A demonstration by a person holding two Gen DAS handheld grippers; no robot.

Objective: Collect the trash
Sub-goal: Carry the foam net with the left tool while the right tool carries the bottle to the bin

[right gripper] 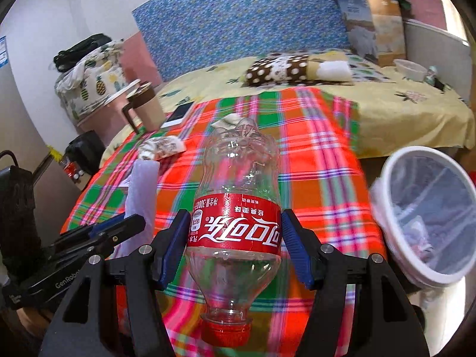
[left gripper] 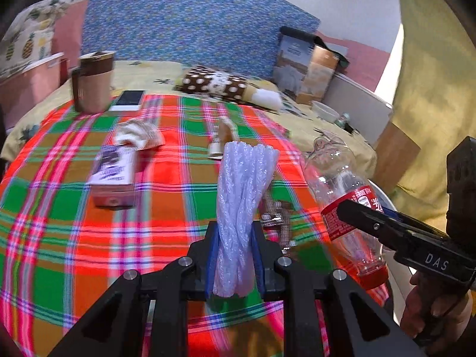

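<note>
My left gripper (left gripper: 235, 255) is shut on a white foam wrap (left gripper: 242, 202), held upright above the plaid cloth (left gripper: 166, 214). My right gripper (right gripper: 236, 247) is shut on an empty clear cola bottle (right gripper: 238, 196) with a red label, cap toward the camera. The bottle also shows in the left wrist view (left gripper: 345, 205), to the right of the foam. The foam shows in the right wrist view (right gripper: 141, 196), left of the bottle. A white bin (right gripper: 428, 217) lined with a bag stands off the bed's right edge. A small carton (left gripper: 113, 175), crumpled paper (left gripper: 136, 135) and a wrapper (left gripper: 275, 211) lie on the cloth.
A brown mug (left gripper: 92, 81) and a phone (left gripper: 128, 99) sit at the cloth's far left. A polka-dot pillow (left gripper: 217, 84) and a paper bag (left gripper: 306, 68) lie by the blue headboard (left gripper: 184, 20). A white bowl (right gripper: 410, 70) sits at the far right.
</note>
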